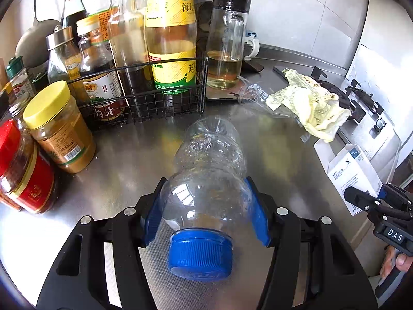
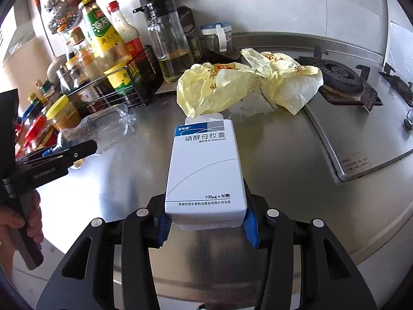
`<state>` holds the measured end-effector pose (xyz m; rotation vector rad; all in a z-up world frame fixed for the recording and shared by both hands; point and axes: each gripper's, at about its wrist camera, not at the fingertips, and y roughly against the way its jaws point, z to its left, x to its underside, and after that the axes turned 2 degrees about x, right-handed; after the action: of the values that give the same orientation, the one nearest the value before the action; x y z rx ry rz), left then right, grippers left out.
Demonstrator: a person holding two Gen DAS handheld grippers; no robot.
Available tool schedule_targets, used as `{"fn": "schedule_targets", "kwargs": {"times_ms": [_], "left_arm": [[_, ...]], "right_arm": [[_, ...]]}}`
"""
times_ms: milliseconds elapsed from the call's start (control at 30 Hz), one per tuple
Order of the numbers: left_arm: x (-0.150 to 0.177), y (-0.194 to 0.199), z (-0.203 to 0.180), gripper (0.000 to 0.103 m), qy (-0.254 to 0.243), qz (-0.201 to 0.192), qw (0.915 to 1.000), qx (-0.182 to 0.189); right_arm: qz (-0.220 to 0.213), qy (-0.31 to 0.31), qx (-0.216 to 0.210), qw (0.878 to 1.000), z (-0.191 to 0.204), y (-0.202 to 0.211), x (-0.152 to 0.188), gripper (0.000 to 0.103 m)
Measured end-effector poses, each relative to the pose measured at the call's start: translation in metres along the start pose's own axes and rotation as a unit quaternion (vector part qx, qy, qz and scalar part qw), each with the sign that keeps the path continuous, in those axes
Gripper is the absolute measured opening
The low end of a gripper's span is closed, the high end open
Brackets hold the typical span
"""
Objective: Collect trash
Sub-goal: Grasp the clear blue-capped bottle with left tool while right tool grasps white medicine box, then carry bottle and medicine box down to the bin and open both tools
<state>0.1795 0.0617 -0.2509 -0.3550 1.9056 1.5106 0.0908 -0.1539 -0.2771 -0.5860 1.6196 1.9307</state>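
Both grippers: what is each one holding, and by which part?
Left gripper clamps the clear plastic bottle by its shoulder near the blue cap. Right gripper clamps the medicine box by its near end.

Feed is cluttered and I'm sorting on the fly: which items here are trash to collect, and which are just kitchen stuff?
Trash:
- empty plastic bottle, in left hand-held gripper
- white medicine box, in right hand-held gripper
- crumpled yellow bag

Kitchen stuff:
- wire rack of sauce bottles
- oil pitcher
- yellow-lidded jar
- stove burner

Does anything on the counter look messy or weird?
Yes. A crumpled yellow plastic bag lies loose on the steel counter, right beside the gas burner. Crinkled clear plastic wrap lies next to it.
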Motion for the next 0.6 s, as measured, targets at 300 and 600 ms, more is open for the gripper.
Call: {"fn": "schedule_targets", "kwargs": {"times_ms": [300, 600], "left_arm": [[0.044, 0.055, -0.049, 0.056, 0.008, -0.011, 0.9999, -0.010], [0.095, 0.110, -0.108, 0.056, 0.007, -0.017, 0.9998, -0.010]], "right_arm": [[-0.003, 0.028, -0.019, 0.999, -0.018, 0.053, 0.036, 0.047], [-0.002, 0.038, -0.036, 0.999, -0.047, 0.108, 0.071, 0.047]]}}
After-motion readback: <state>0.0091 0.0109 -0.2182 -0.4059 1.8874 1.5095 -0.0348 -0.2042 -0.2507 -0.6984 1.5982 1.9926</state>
